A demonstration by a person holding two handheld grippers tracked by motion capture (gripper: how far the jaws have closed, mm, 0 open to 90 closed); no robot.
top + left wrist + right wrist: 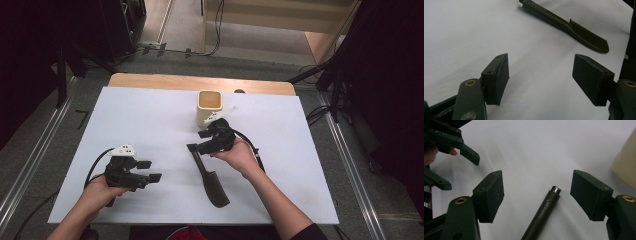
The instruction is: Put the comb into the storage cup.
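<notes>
On the white tabletop (150,120), a dark brush (209,172) lies flat near centre, handle end pointing toward a beige cup (209,107) standing upright further back. Right gripper (202,141) hovers over the handle end (546,205), fingers (590,193) wide apart, nothing clamped; the handle tip sits between them but off-centre, closer to one pad. Left gripper (150,171) is well apart to the left, fingers (496,77) also apart and empty, brush head (586,37) in its sight.

Risks, as I judge them: handle is round and smooth, so an off-centre close could roll or squirt it sideways. Gripping at the very tip leaves the long head hanging, so it may pivot or slip on lifting. Cup is near the right gripper; a swing of the brush could knock it over. If dropped in head-first, the brush could topple the light cup.
</notes>
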